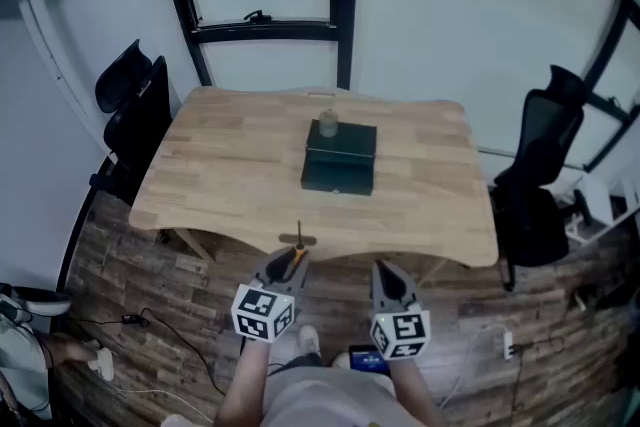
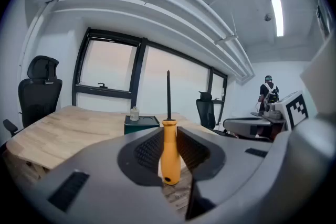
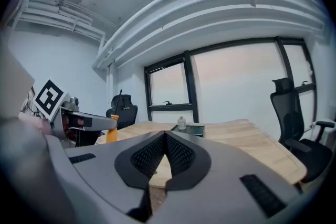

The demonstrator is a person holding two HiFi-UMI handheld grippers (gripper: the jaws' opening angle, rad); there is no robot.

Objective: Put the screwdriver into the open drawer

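1. The left gripper [image 2: 169, 140] is closed on the orange handle of the screwdriver [image 2: 169, 157]. The shaft points up above the jaws.
2. Beside it, the right gripper [image 3: 166, 138] has its jaws together, with nothing between them.
3. Well ahead of both, the dark drawer box [image 1: 340, 158] stands in the middle of the table [image 1: 220, 170], with a small jar [image 1: 328, 124] on top.
4. I think it is best to grip firmly, carry the tool forward, and lay the shaft flat before the drawer box.

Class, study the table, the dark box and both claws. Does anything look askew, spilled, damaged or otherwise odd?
Nothing stands out. The dark box sits flat on the table with a small jar upright on top. The left claw grips the screwdriver by its handle, shaft upright; the right claw is shut and empty.
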